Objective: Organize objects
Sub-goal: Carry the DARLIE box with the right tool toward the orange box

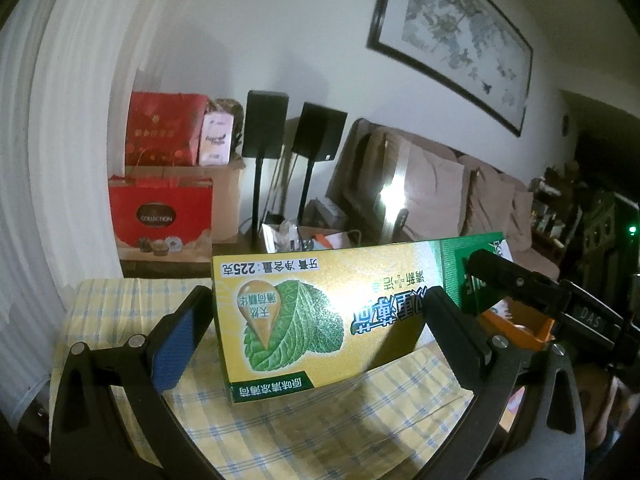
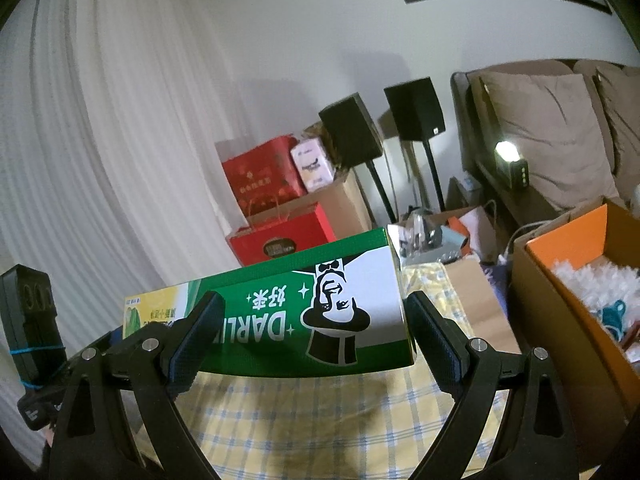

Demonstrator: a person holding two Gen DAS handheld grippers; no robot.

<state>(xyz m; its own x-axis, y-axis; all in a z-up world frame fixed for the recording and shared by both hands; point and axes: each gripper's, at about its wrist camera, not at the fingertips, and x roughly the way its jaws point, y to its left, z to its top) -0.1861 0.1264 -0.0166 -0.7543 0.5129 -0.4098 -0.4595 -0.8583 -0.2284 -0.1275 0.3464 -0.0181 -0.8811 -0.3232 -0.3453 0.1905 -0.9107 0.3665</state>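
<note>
long green and yellow cardboard toothpaste box (image 1: pixel 320 312) fills frame centre, printed upside down, above yellow checked tablecloth (image 1: pixel 300 432). left gripper (image 1: pixel 316 332) jaws spread wide, box's yellow end between them, gap at blue pad. right gripper (image 2: pixel 316 332) jaws bracket green end; contact unclear, cannot tell grip. open brown carton with orange lining (image 2: pixel 568 280) at right edge of right view.

Toothpaste box (image 1: pixel 320 312): yellow-gold, green leaf print, green-white end with black hatted figure. Tablecloth (image 1: pixel 320 432): yellow-white check, blue lines. Gripper pads (image 1: pixel 174 348): blue. Gift bags (image 1: pixel 164 216), 10 o'clock: red. Open carton (image 2: pixel 560 264), 3 o'clock: orange lining.
</note>
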